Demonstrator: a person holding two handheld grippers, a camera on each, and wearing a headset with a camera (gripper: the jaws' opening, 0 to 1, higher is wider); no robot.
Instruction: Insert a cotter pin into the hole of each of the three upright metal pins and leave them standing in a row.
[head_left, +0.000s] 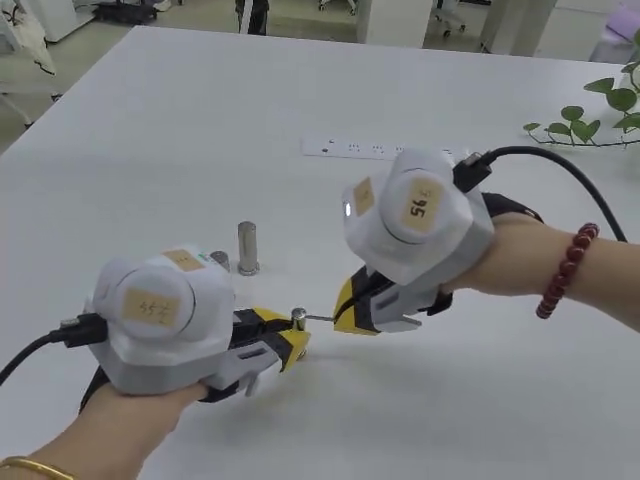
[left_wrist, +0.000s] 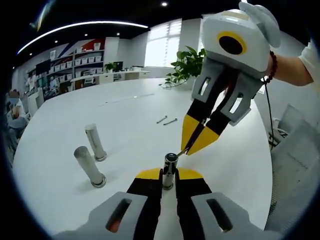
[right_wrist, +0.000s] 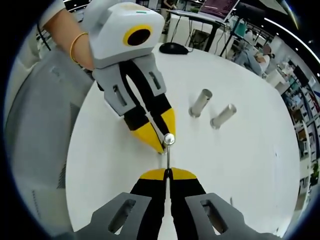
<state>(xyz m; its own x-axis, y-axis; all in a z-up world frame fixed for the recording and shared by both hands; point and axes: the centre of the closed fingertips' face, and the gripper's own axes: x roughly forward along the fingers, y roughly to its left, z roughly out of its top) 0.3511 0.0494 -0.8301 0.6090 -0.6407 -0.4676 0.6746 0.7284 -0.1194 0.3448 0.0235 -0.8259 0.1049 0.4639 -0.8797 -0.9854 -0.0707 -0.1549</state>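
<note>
My left gripper (head_left: 291, 340) (left_wrist: 169, 176) is shut on an upright metal pin (head_left: 298, 319) (left_wrist: 169, 169) (right_wrist: 168, 139) standing on the white table. My right gripper (head_left: 343, 312) (right_wrist: 168, 173) is shut on a thin cotter pin (head_left: 318, 318) (right_wrist: 168, 159), whose tip meets the top of that held pin. The right gripper's yellow fingertips (left_wrist: 196, 134) come down toward the pin from the upper right in the left gripper view. Two other metal pins (left_wrist: 94, 141) (left_wrist: 89, 166) stand upright to the left, apart from both grippers; they appear again (right_wrist: 200, 103) (right_wrist: 222, 116) in the right gripper view.
Two spare cotter pins (left_wrist: 166, 120) lie loose on the table beyond the grippers. A white power strip (head_left: 362, 150) sits further back. A leafy plant (head_left: 600, 110) reaches over the table's right edge. A person's hands and a cable (head_left: 560, 180) trail behind the grippers.
</note>
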